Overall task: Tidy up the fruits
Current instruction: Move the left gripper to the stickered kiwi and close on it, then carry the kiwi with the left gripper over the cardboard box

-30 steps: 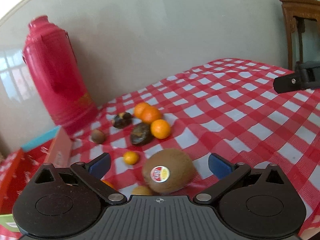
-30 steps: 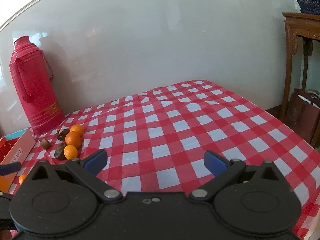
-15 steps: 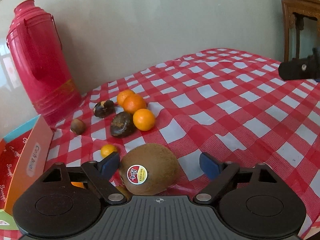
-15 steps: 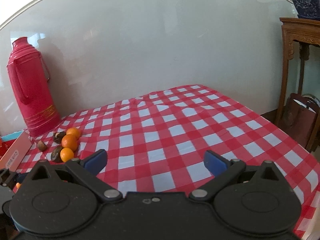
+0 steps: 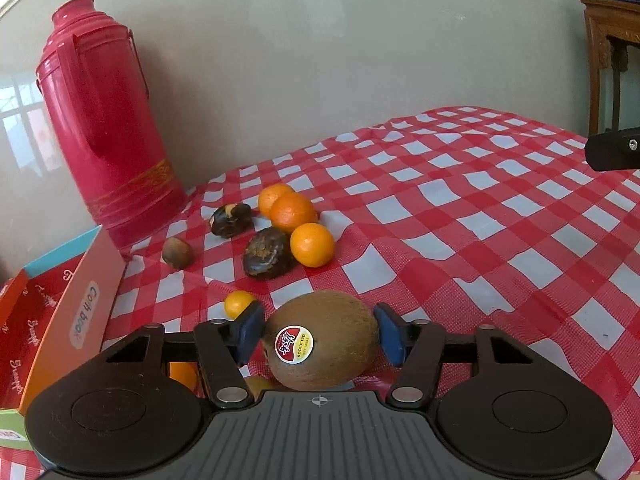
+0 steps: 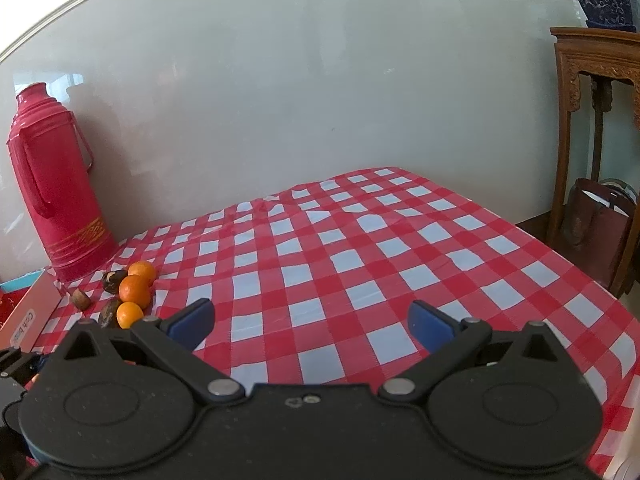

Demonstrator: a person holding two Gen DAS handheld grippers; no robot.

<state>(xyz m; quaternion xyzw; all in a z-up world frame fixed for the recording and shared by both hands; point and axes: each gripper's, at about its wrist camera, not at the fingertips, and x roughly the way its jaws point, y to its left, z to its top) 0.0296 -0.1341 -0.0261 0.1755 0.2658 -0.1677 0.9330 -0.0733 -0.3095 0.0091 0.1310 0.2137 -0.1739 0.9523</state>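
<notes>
Left tool [image 5: 318, 336] has just been closing; we see both blue pads against the kiwi [image 5: 324, 346], clenched across its long axis, which runs left-right on the checked desk [image 5: 460, 216]. Oranges [image 5: 312, 244] lie just beyond. Right tool [image 6: 310, 322] hangs released, nothing between its pads, well apart from the fruit, so we lift with the left.

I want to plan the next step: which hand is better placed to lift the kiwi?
The left: the left gripper has just been closing, pads against the kiwi. The right gripper is open over bare tablecloth.
</notes>
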